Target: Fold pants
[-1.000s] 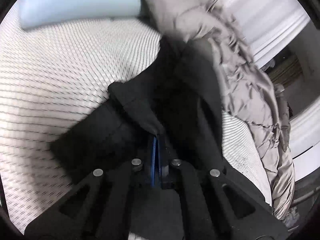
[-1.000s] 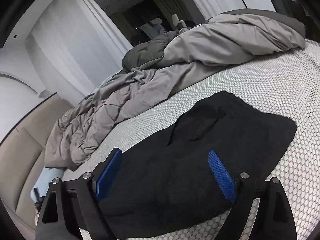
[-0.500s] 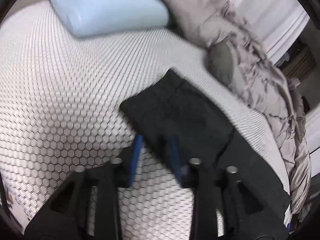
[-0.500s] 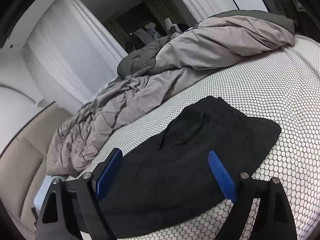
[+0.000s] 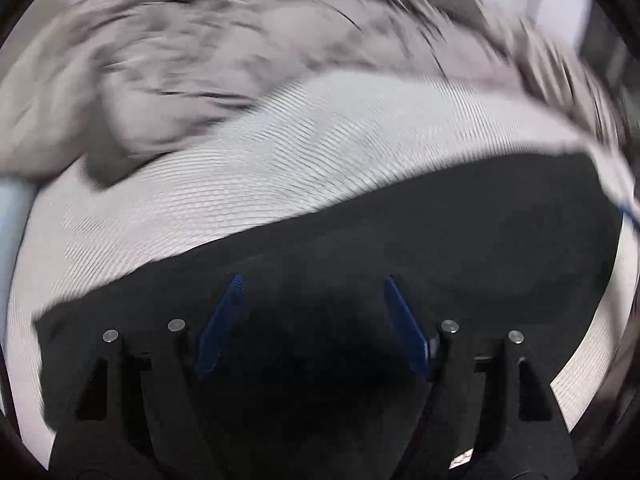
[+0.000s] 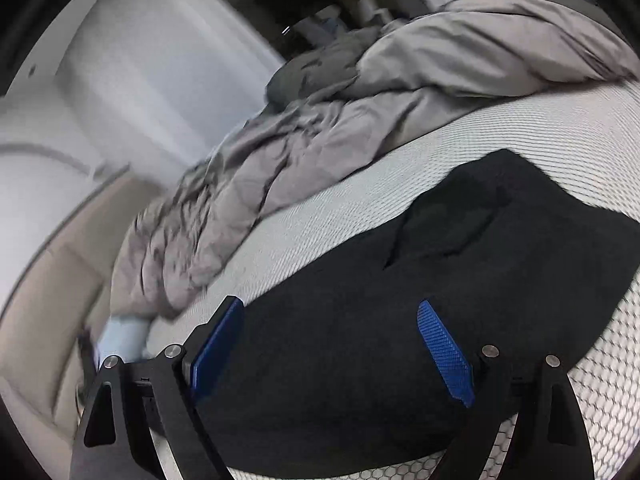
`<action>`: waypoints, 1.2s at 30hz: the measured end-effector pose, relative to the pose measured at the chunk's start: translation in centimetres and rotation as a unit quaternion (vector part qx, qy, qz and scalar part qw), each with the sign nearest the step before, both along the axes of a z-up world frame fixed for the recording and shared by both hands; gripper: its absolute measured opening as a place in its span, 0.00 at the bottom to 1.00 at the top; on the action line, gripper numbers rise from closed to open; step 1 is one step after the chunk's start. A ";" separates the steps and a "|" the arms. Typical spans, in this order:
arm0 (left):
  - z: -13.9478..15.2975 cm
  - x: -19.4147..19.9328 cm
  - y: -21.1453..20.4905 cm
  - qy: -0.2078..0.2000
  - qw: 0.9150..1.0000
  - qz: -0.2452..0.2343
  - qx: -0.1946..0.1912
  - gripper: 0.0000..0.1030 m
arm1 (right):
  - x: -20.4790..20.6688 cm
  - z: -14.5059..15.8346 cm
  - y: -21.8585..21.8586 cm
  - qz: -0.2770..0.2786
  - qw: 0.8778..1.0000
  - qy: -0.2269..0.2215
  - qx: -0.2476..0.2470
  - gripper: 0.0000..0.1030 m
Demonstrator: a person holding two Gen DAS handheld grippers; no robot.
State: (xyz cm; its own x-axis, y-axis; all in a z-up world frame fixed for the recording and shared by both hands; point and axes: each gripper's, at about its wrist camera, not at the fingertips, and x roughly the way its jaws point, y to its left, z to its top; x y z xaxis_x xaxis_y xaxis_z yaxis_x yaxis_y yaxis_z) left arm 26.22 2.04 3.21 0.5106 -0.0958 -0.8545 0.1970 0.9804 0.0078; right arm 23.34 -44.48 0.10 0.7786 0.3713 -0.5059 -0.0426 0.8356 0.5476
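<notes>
The black pants lie folded and flat on the white honeycomb-patterned mattress. In the left wrist view, blurred by motion, my left gripper hovers over the pants with its jaws opening and nothing between the blue pads. In the right wrist view the same pants spread under my right gripper, which stands open above the cloth without gripping it. Its blue pads are wide apart.
A rumpled grey duvet is heaped along the far side of the mattress. A pale blue pillow lies at the left near a beige headboard. White curtains hang behind.
My left gripper let go of the pants fold, opened, and swung and rolled so it now looks across the pants at the duvet. The right gripper shifted slightly and stayed open.
</notes>
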 end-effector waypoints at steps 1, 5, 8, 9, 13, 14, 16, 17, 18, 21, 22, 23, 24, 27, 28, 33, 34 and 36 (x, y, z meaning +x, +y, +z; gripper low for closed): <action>-0.4 1.7 -1.2 0.010 0.999 -0.026 0.018 0.68 | 0.4 0.0 0.7 0.019 1.000 0.008 -0.018 0.87; -2.7 4.2 -2.8 0.051 0.992 -0.094 0.072 0.68 | 1.6 -1.0 3.8 0.079 0.992 0.036 -0.096 0.87; -4.7 5.0 -3.5 0.080 0.982 -0.131 0.109 0.55 | 2.3 -1.9 4.6 0.094 0.989 0.048 -0.101 0.87; -5.1 5.3 -4.0 0.084 0.981 -0.137 0.111 0.37 | 2.5 -2.1 4.7 0.095 0.989 0.051 -0.103 0.87; -5.2 4.7 -6.5 0.065 0.973 -0.167 0.149 0.00 | 3.4 -2.5 3.6 0.075 0.991 0.061 -0.095 0.87; -4.9 4.8 -6.9 0.051 0.973 -0.166 0.155 0.00 | 3.6 -2.5 3.0 0.063 0.992 0.064 -0.086 0.87; -3.7 5.0 -6.7 0.030 0.978 -0.148 0.142 0.00 | 3.8 -2.4 2.1 0.047 0.994 0.067 -0.076 0.87; -3.0 5.1 -6.6 0.016 0.981 -0.137 0.139 0.00 | 3.8 -2.4 1.6 0.038 0.994 0.068 -0.070 0.87; -2.4 5.1 -6.4 0.002 0.982 -0.126 0.140 0.00 | 3.7 -2.4 1.1 0.030 0.995 0.069 -0.066 0.87; -2.6 5.6 -5.8 0.049 0.982 -0.154 0.100 0.01 | 3.4 -2.3 0.3 0.018 0.995 0.071 -0.065 0.87; -2.8 5.4 -6.2 0.055 0.979 -0.172 0.098 0.03 | 3.2 -2.2 0.1 0.015 0.995 0.071 -0.065 0.87; -3.0 5.1 -6.7 0.051 0.975 -0.188 0.106 0.07 | 3.0 -2.1 0.0 0.014 0.995 0.071 -0.066 0.87; -3.3 5.0 -7.0 0.049 0.972 -0.197 0.116 0.20 | 2.7 -2.0 -0.1 0.013 0.995 0.070 -0.068 0.87; -4.0 5.2 -8.4 0.048 0.965 -0.217 0.137 0.50 | 2.4 -1.8 -0.3 0.007 0.995 0.067 -0.072 0.87; -4.3 5.2 -8.9 0.049 0.964 -0.223 0.136 0.50 | 2.3 -1.8 -0.2 0.005 0.995 0.067 -0.071 0.87; -5.3 6.7 -10.4 0.080 0.958 -0.255 0.104 0.12 | 2.1 -1.9 -0.5 -0.001 0.995 0.067 -0.068 0.87; -5.3 6.5 -10.8 0.083 0.954 -0.269 0.100 0.09 | 2.2 -2.0 -0.6 -0.002 0.995 0.068 -0.067 0.87; -5.9 6.6 -11.3 0.068 0.945 -0.294 0.124 0.03 | 2.2 -2.1 -0.7 -0.005 0.996 0.069 -0.063 0.87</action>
